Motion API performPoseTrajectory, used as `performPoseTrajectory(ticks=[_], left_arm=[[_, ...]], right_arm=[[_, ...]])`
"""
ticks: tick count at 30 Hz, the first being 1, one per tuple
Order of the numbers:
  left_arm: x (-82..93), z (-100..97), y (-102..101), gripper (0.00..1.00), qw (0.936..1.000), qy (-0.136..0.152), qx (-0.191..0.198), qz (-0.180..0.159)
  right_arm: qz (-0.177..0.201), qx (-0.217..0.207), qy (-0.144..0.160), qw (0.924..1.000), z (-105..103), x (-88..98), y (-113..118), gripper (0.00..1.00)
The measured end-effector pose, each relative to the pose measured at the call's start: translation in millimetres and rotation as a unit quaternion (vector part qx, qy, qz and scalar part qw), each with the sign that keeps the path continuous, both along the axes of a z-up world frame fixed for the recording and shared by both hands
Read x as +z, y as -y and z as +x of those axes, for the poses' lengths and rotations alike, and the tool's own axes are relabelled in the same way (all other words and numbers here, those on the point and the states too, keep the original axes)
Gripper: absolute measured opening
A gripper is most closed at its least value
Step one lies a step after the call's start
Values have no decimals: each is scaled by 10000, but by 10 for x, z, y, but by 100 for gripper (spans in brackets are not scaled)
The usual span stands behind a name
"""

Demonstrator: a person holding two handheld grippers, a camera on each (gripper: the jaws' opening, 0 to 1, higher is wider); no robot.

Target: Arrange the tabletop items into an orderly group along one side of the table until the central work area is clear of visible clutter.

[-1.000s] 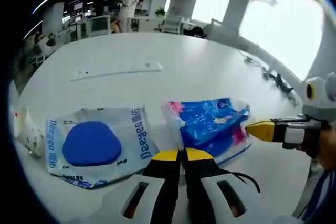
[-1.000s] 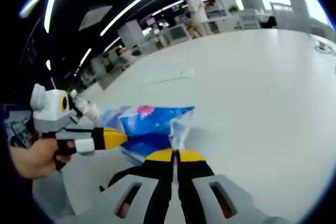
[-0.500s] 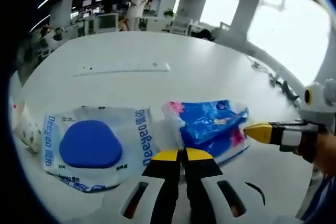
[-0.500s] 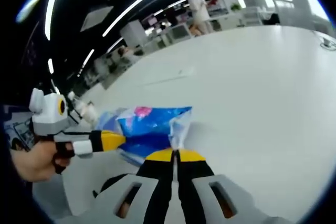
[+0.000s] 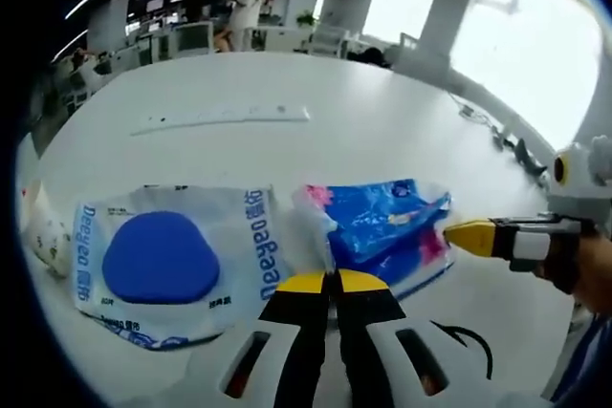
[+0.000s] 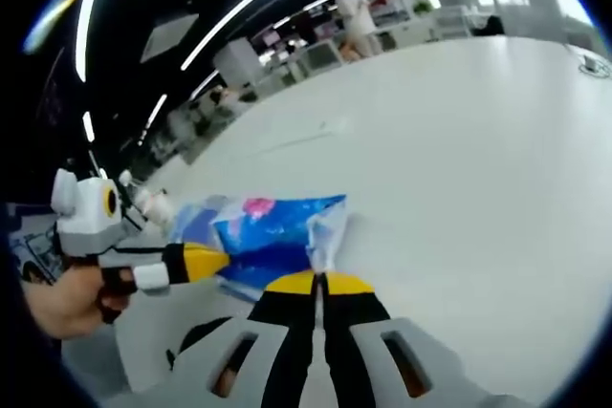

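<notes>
your left gripper (image 5: 330,279) has its yellow-tipped jaws closed on the near plastic edge of the blue crinkly soft pack with pink print (image 5: 387,226), which lies on the white table (image 5: 287,93) just ahead of the tips. your right gripper (image 6: 320,281) is likewise pinched shut on the clear end flap of the same pack (image 6: 273,236); in the left gripper view it enters from the right, tip against the pack's far end (image 5: 469,236). so the pack is held at two points — front edge and right end — with its long axis running roughly from one tool toward the other.

touching or nearly touching the pack on its left sits a flat white wipes packet with a blue oval lid (image 5: 167,260); whether they overlap cannot be told. a small white patterned cup (image 5: 43,236) lies further left near the table edge, and a long white power strip (image 5: 225,117) lies well apart toward the middle.

judgement: the coming move turns on that shared axis — carry both ends together, or the soft pack will twist or tear at the flap.
</notes>
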State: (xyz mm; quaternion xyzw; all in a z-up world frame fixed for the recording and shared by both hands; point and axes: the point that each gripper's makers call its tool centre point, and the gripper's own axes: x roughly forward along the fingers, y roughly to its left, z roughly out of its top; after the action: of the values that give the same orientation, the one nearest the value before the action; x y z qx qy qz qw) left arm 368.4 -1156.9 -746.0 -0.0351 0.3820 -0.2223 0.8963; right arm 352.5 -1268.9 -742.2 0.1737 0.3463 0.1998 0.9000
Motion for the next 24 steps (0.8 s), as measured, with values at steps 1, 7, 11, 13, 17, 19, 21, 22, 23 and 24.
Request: performPoseTrajectory(ticks=[1, 7, 11, 13, 17, 19, 21, 22, 23, 24], left_arm=[[-3, 1, -1, 2, 10000, 5, 1, 11], [-27, 1, -3, 2, 10000, 20, -8, 53], [-28, 3, -2, 2, 10000, 6, 5, 27], [-31, 9, -4, 2, 10000, 1, 16, 24], [-29, 5, 2, 2, 10000, 12, -3, 35], [-27, 1, 1, 3, 10000, 5, -3, 34], [-27, -2, 0, 3, 10000, 7, -9, 42], [-26, -4, 1, 3, 10000, 11, -12, 45], [-27, -6, 0, 3, 10000, 11, -14, 49], [-25, -11, -3, 3, 10000, 9, -12, 51]], right_arm=[[12, -3, -4, 10000, -3, -3, -6, 0], [2, -4, -25, 10000, -19, -25, -13, 0], [6, -20, -30, 10000, -22, -34, -6, 0], [26, -18, -24, 10000, -22, -33, -11, 0], [-71, -8, -10, 10000, -25, -51, 5, 0], [-62, 7, 27, 10000, -23, -45, -1, 0], [-72, 7, 58, 10000, -25, -46, -4, 2], [-93, 1, 52, 9999, -26, -52, 0, 2], [-109, 5, 58, 9999, -27, -55, 0, 3], [-103, 5, 70, 9999, -25, -52, -2, 3]])
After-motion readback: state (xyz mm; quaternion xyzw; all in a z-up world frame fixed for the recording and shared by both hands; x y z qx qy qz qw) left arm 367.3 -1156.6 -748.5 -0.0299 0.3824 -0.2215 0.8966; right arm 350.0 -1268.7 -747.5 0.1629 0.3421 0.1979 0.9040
